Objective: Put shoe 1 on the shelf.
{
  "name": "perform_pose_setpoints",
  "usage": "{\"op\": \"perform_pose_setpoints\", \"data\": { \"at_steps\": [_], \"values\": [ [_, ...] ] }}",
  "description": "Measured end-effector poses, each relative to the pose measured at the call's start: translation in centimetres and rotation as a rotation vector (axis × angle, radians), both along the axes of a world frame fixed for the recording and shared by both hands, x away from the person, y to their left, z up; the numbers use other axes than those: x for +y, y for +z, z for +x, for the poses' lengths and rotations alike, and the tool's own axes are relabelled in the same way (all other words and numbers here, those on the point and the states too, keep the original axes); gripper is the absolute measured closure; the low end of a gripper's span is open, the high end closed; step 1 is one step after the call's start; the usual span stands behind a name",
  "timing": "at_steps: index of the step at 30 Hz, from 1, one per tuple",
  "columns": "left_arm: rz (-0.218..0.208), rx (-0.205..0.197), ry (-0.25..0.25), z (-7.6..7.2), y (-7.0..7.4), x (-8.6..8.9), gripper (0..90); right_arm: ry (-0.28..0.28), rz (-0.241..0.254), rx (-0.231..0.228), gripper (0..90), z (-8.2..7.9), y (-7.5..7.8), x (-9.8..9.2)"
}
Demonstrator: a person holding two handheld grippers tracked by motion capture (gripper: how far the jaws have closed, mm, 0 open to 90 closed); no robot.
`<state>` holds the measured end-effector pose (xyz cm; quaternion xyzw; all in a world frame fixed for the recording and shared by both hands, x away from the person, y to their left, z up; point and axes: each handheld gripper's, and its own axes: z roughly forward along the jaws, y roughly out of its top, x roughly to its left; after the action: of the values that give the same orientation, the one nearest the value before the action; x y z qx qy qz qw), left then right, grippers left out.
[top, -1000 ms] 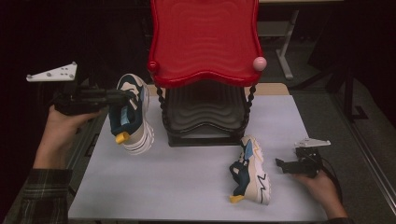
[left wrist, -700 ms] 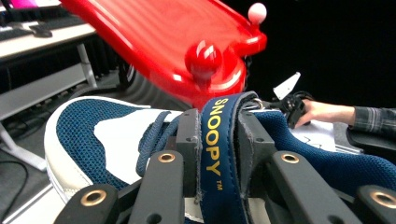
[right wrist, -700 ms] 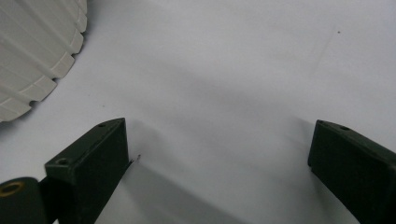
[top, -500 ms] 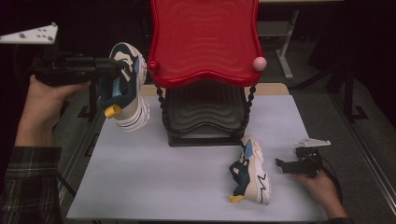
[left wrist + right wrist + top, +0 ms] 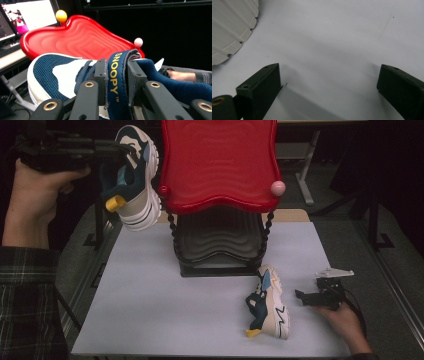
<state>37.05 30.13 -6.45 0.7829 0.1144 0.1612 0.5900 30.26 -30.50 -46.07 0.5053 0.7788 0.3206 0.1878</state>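
A navy, white and cream sneaker (image 5: 132, 180) hangs in the air at the upper left, beside the red top tray (image 5: 220, 165) of a two-level rack. My left gripper (image 5: 120, 150) is shut on its navy "SNOOPY" strap (image 5: 116, 82). The red tray (image 5: 82, 40) lies just beyond the shoe in the left gripper view. A matching second sneaker (image 5: 268, 302) lies on its side on the white table (image 5: 150, 300), right of centre. My right gripper (image 5: 302, 296) rests on the table just right of that shoe, open and holding nothing. The shoe's ribbed white sole (image 5: 232, 27) shows in the right gripper view.
The rack's black lower shelf (image 5: 217, 240) stands at the table's middle back, under the red tray. A pink ball (image 5: 278, 187) and a yellow ball (image 5: 61, 15) top the rack's posts. A monitor (image 5: 27, 16) glows behind the rack. Dark floor surrounds the table.
My left gripper has lifted the sneaker up and slightly back, from beside the rack's lower shelf to the height of the red tray. The right gripper and second sneaker stayed put.
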Motion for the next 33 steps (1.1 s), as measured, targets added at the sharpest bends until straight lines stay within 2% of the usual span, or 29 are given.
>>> {"op": "perform_pose_setpoints", "data": {
  "at_steps": [7, 9, 14, 20, 21, 22, 24, 33],
  "values": [
    [0.013, -0.026, -0.022, 1.1, 2.0, -1.8, 73.5, -0.001, 0.001, -0.001, 4.4, 0.0, 0.0, 0.0],
    [0.027, -0.033, -0.034, 1.8, 2.9, -3.1, 73.6, -0.001, 0.001, -0.001, 4.4, 0.0, 0.0, 0.0],
    [0.047, -0.049, -0.053, 3.2, 3.9, -5.2, 73.7, 0.000, 0.000, -0.001, 4.4, 0.0, 0.0, 0.0],
    [0.073, -0.047, -0.061, 5.4, 3.8, -7.4, 74.0, 0.000, 0.000, -0.001, 4.4, 0.0, 0.0, 0.0],
    [0.073, -0.047, -0.061, 5.4, 3.8, -7.4, 74.0, 0.000, 0.000, -0.001, 4.4, 0.0, 0.0, 0.0],
    [0.090, -0.048, -0.059, 6.2, 3.7, -8.1, 74.0, 0.000, 0.000, -0.001, 4.4, 0.0, 0.0, 0.0],
    [0.104, -0.051, -0.059, 6.8, 3.6, -9.0, 74.0, -0.001, 0.000, -0.001, 4.4, 0.0, 0.0, 0.0],
    [0.129, -0.066, -0.065, 8.8, 2.8, -11.8, 74.2, 0.001, 0.001, -0.001, 4.4, 0.0, 0.0, 0.0]
  ]
}}
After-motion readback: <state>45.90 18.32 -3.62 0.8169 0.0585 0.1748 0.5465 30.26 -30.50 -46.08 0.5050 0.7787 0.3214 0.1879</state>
